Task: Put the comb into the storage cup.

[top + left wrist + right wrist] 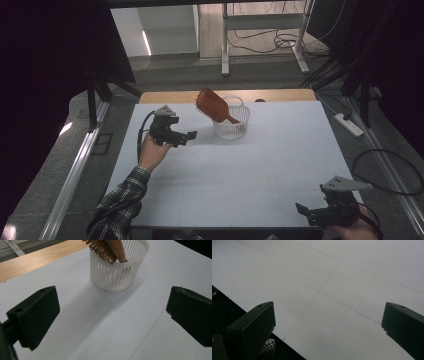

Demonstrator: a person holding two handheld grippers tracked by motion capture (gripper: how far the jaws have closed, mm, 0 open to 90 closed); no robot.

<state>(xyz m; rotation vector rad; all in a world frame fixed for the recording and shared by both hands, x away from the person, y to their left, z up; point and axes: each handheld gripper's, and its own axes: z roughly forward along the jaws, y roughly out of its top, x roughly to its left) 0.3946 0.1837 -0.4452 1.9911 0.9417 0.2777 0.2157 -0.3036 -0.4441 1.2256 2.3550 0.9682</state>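
Note:
A brown hairbrush leans out of a small white slatted basket at the back middle of the white table; its bristles hang over the basket's rim. My left gripper hovers just left of the basket, open and empty, its jaws spread wide in the left gripper view with the basket ahead between them. My right gripper is at the table's front right corner, open and empty, looking down on bare table top near the front edge.
The white table top lies on a wooden board that shows along the back edge. A power strip and cables lie on the floor to the right. A table frame stands behind.

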